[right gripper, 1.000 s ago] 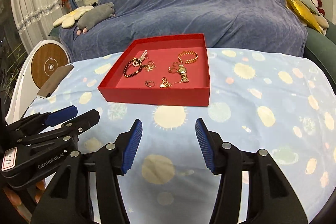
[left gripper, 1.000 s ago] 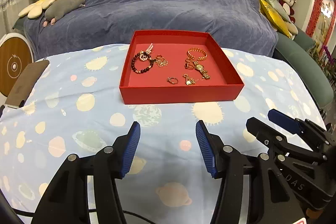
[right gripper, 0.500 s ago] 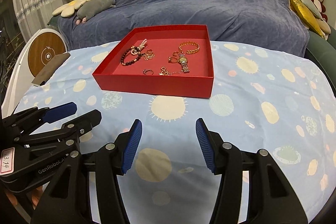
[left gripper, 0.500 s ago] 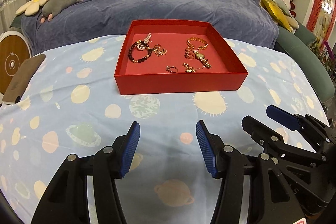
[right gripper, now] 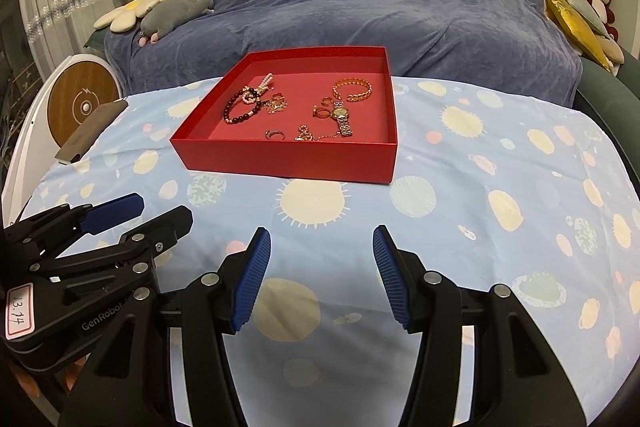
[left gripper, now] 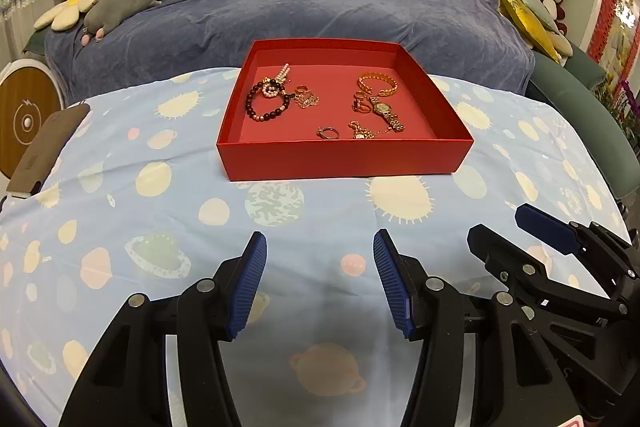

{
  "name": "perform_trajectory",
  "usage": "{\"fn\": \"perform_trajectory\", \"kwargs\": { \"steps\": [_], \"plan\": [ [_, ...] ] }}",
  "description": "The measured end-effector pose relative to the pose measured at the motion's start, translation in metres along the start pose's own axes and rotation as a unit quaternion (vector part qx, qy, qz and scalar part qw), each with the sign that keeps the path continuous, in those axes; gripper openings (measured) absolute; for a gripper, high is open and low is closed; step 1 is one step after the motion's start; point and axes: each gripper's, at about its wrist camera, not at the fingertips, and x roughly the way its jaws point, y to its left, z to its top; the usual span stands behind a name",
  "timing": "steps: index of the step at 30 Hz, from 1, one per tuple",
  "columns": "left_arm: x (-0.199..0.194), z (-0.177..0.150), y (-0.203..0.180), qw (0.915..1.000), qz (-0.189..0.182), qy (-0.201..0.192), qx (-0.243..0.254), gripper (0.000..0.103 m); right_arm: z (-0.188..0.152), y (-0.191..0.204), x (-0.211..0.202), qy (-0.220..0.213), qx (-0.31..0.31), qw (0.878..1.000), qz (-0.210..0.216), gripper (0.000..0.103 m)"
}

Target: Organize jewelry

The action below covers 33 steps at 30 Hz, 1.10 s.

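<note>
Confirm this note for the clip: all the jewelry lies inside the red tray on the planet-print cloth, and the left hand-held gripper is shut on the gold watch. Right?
Not quite. The left hand-held gripper is open and holds nothing; the left wrist view shows only cloth between its pads. The gold watch lies in the red tray with the other jewelry, on the planet-print cloth.

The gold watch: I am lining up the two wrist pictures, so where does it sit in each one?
Left wrist view: the gold watch lies right of centre in the red tray, nearer the front wall.
Right wrist view: the gold watch lies right of centre in the tray, above the picture's middle.
Shared landmark: the gold chain bracelet, just behind the watch in both.
</note>
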Motion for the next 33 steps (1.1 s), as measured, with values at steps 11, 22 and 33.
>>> {"fn": "perform_trajectory", "kwargs": {
  "steps": [11, 22, 33],
  "plan": [
    [0.0015, 0.0000, 0.0012, 1.0000, 0.008, 0.004, -0.003, 0.053, -0.0028, 0.0012, 0.0014, 0.001, 0.000, 1.000, -0.005, 0.057],
    [0.0052, -0.0027, 0.0036, 0.9997, 0.022, 0.002, -0.003, 0.053, -0.0057, 0.0022, 0.0015, -0.001, -0.002, 1.000, -0.017, 0.063],
    [0.0062, -0.0030, 0.0075, 0.9993, 0.035, -0.001, -0.011, 0.060, -0.0063, -0.0010, -0.0019, -0.015, 0.004, 0.999, -0.041, 0.080]
  ]
}}
